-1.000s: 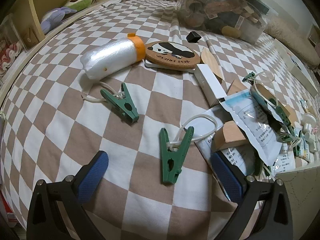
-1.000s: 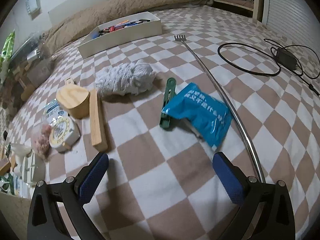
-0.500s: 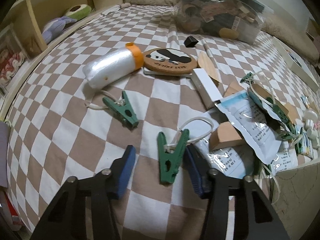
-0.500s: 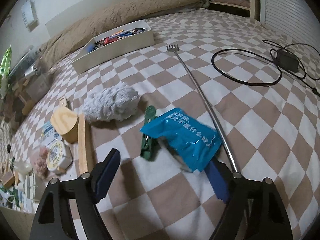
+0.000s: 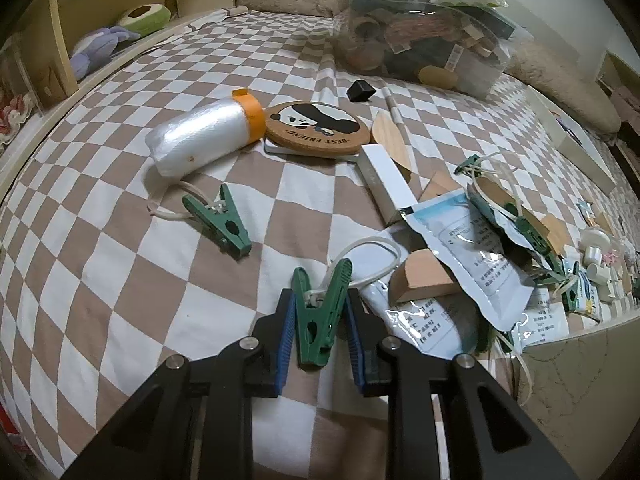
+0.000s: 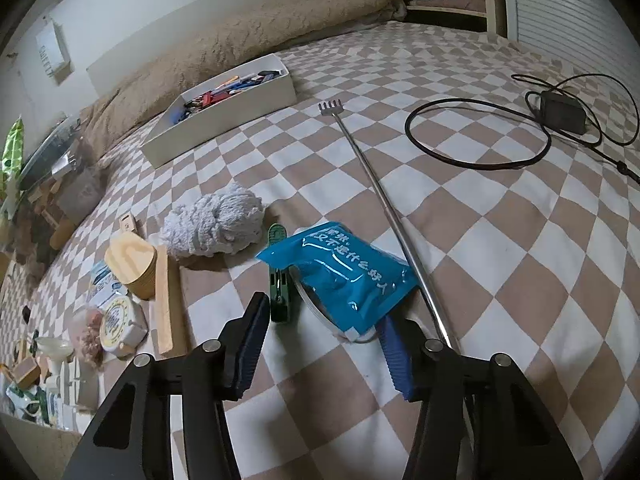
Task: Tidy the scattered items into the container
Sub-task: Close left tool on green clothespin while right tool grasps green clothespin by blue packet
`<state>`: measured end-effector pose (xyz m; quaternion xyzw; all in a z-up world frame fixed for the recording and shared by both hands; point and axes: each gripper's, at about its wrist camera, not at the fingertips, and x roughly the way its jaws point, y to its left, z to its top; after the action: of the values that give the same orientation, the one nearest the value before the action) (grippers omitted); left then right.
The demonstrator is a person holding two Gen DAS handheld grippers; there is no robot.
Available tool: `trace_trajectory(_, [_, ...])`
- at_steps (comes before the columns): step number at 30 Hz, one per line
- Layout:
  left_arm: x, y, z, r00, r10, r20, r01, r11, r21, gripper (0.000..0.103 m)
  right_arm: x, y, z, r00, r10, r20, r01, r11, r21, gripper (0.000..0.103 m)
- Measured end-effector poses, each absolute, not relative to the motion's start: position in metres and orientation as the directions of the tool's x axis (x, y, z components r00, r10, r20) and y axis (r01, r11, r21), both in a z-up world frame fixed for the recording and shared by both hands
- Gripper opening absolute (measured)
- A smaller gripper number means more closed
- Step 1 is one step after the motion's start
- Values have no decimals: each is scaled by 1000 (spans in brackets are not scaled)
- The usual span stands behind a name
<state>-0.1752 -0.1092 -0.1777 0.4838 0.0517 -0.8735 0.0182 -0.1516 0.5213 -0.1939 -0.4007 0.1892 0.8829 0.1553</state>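
Observation:
A green clothespin with a white cord loop lies on the checked bedspread. My left gripper is closing on it, and both blue pads touch its spread handles. A second green clothespin lies further left. In the right wrist view a blue packet lies on another green clothespin. My right gripper straddles the packet's near end with its jaws closing. The left pad stands clear of the packet. A clear plastic container, full of items, stands at the back.
A foil roll with an orange cap, a panda coaster, a white box and a heap of pouches lie around. A metal back scratcher, a mop head, a white tray and a black cable are near the right gripper.
Both grippers have narrowed from wide open. The left one has come in around the near green clothespin. The right one has moved up to the blue packet.

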Motion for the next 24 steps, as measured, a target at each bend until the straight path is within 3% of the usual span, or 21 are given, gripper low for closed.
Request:
trace_trajectory(11, [-175,-110,-177,-537,83,-840,69,-988,-141,24,-146,490,-192,-636,40,-771,-305,-931,202,44])
trace_trajectory(14, [-175,-111,-177,-537,93,-838,68,-986,-153,24,-143,484,-190,-644,-32,-764,-266,-927,263,41])
trace_trajectory(24, [-174,-110,-177,-536,89,-840,67,-987,-148,24,-138,500,-194,-625,17,-781,-360,-893,269,41])
